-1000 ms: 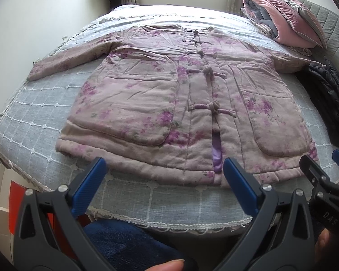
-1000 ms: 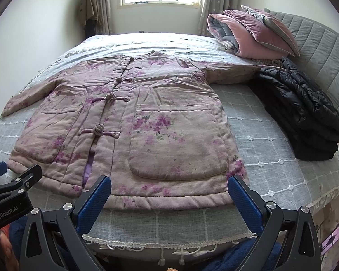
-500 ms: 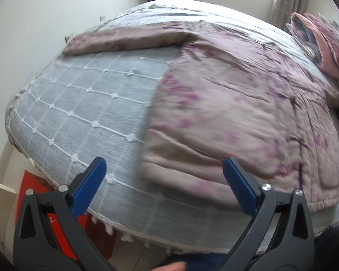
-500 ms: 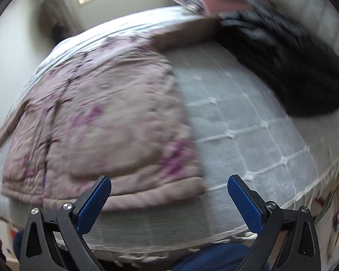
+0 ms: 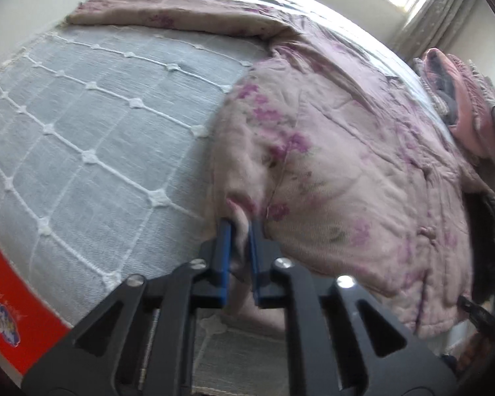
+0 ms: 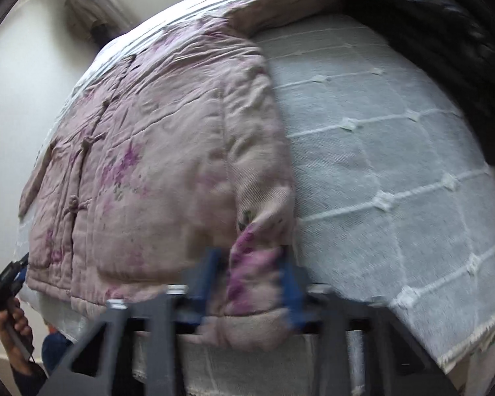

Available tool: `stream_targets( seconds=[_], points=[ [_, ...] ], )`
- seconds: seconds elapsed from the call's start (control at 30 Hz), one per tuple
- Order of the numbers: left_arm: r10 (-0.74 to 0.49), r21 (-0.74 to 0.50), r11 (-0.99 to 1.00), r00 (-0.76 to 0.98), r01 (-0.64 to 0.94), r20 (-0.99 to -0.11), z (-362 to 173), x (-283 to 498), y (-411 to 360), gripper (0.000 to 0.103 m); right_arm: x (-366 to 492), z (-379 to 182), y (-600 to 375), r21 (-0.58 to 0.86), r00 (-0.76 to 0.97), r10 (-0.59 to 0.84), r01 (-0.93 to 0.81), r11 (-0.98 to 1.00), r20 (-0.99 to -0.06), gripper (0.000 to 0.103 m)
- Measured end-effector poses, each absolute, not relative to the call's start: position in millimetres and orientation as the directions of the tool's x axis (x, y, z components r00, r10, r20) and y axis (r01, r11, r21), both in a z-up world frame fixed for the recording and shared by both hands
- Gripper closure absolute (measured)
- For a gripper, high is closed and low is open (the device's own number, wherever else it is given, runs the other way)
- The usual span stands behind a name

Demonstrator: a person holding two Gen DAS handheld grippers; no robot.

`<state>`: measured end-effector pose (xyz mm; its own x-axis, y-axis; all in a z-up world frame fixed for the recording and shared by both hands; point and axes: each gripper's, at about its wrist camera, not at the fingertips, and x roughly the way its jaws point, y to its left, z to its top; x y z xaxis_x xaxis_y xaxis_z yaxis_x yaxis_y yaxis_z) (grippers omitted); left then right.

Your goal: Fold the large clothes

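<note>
A padded pink coat (image 5: 340, 151) with purple flower print and knot buttons lies flat on the bed (image 5: 82, 138), whose grey cover has a white stitched grid. The left gripper (image 5: 238, 234) pinches the hem corner tightly at the near edge. The right gripper (image 6: 252, 274), blurred, has its 2 jaws around the other hem corner; whether they grip it is unclear. A black jacket (image 6: 445, 43) is cut off.

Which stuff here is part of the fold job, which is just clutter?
In play:
floral padded coat
left gripper, shut on its hem corner
right gripper, closing around the other corner, blurred

Just lying about:
black jacket
pink pillows
red box
</note>
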<state>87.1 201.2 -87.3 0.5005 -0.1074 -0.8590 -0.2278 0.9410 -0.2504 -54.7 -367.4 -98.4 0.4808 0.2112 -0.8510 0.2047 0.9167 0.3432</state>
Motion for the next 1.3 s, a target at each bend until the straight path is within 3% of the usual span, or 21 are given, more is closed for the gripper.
stream_targets(
  seconds=[0.17,0.27,0.37,0.43,0.67,0.77,0.83,0.93,0.97,1.07,1.17,1.3],
  points=[
    [-0.071,-0.252,0.938,0.579,-0.239,-0.812,-51,64,207,0.100,-60,-89,-370,0.345,0.526,0.193,0.208,0.915,-0.828,0.089],
    [-0.061,-0.256,0.941,0.631,-0.222,-0.773,-20,46,209,0.101,-72,-62,-384,0.391,0.588,0.204,0.209,0.896,-0.783,0.091],
    [0.030,-0.187,0.950,0.668,-0.250,-0.743,1,33,210,0.103,-80,-29,-393,0.409,0.648,0.199,0.189,0.893,-0.735,0.093],
    [-0.002,-0.210,0.951,0.673,-0.227,-0.739,3,29,215,0.103,-81,-14,-395,0.406,0.668,0.195,0.176,0.897,-0.718,0.093],
    [-0.050,-0.185,0.969,0.605,-0.164,-0.795,-27,42,202,0.103,-71,-49,-367,0.234,0.572,0.106,0.156,0.960,-0.813,0.085],
    [-0.043,-0.165,0.975,0.608,-0.146,-0.793,-28,48,188,0.090,-77,-54,-372,0.231,0.584,0.079,0.190,0.954,-0.808,0.083],
    [-0.033,-0.156,0.976,0.607,-0.150,-0.794,-30,49,179,0.074,-79,-51,-382,0.272,0.598,0.100,0.205,0.940,-0.795,0.082],
    [-0.062,-0.180,0.974,0.593,-0.141,-0.803,-33,56,166,0.070,-83,-41,-393,0.293,0.635,0.090,0.223,0.930,-0.767,0.076],
    [-0.078,-0.191,0.972,0.580,-0.136,-0.811,-34,60,160,0.069,-83,-41,-392,0.296,0.637,0.088,0.227,0.928,-0.766,0.071],
    [-0.103,-0.200,0.972,0.548,-0.120,-0.830,-32,73,137,0.056,-79,-47,-402,0.345,0.637,0.099,0.274,0.898,-0.764,0.037],
    [-0.128,-0.200,0.977,0.555,-0.071,-0.822,-21,88,104,0.052,-76,-52,-409,0.380,0.652,0.085,0.326,0.865,-0.753,0.037],
    [-0.166,-0.223,0.974,0.560,-0.034,-0.812,-9,114,60,0.034,-52,-43,-411,0.419,0.679,0.108,0.313,0.852,-0.727,0.037]
  ],
)
